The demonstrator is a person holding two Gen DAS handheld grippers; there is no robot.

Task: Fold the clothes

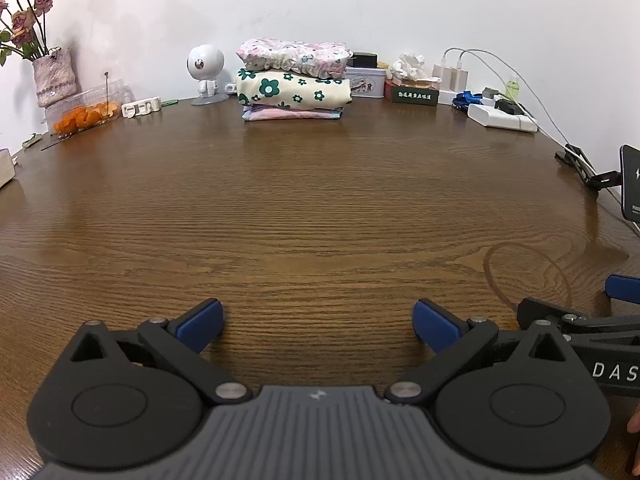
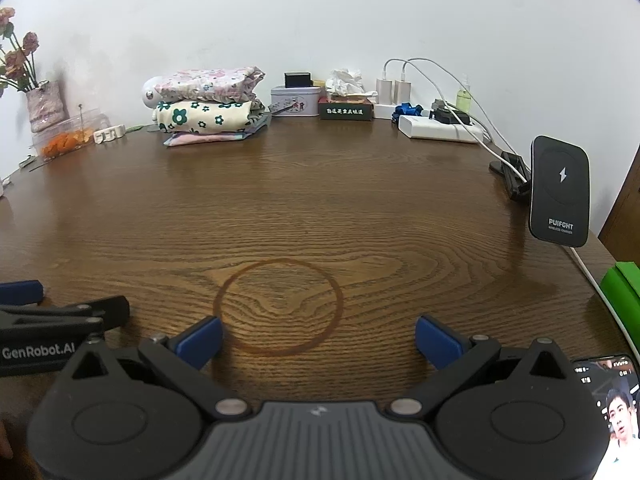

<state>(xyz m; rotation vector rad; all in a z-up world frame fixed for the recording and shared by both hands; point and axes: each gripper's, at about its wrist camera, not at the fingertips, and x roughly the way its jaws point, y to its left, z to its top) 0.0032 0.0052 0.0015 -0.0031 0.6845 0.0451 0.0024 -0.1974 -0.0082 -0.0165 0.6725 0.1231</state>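
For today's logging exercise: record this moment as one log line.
left gripper: open, empty | right gripper: open, empty | folded clothes: stacked, far edge

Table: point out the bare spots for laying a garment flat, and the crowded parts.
Free: the table middle, from the folded stack forward to both open tongs, ring stain included. Crowded: the back edge with tins, tissues and chargers; the right edge by the wireless charger.

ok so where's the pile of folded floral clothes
The pile of folded floral clothes sits at the wooden table's far edge against the wall, right of the white round-headed figurine.
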